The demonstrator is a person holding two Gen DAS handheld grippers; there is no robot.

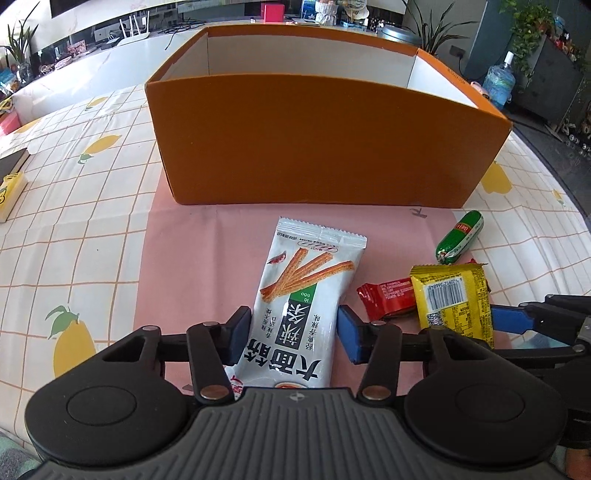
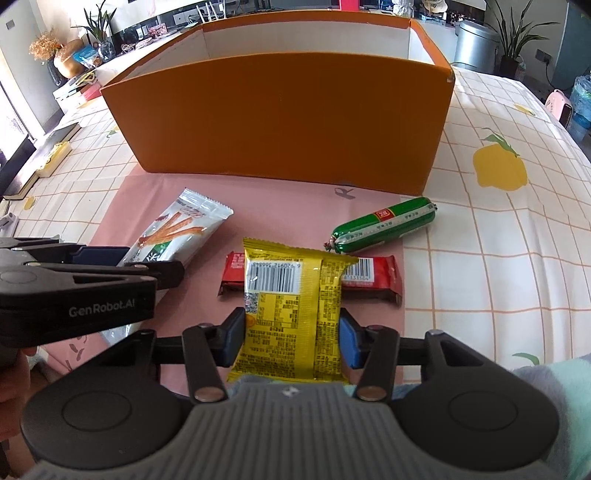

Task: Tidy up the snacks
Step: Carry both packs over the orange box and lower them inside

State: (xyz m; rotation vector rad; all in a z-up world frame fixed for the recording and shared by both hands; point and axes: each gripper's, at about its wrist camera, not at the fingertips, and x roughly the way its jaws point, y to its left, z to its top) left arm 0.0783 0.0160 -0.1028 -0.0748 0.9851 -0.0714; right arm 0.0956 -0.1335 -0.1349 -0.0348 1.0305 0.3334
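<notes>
Left gripper (image 1: 291, 334) clamps glossy white packet (image 1: 299, 295) | right gripper (image 2: 291, 341) clamps crinkly yellow packet (image 2: 291, 310)

- Worktop (image 1: 110, 206): covered by a white checked cloth printed with yellow lemons, with a pink mat (image 1: 192, 258) laid directly ahead of the claw.
- Long white counter (image 1: 122, 59): far ahead and to the left, carrying a white router (image 1: 135, 27) and small clutter.
- Potted plants (image 1: 436, 29): far ahead to the right, beside a round metal bin (image 2: 474, 44).
- Water bottle (image 1: 498, 83): blue, on the floor far right.
- Dark cabinet (image 1: 546, 85): far right.
- Lighting: bright daylight.
</notes>
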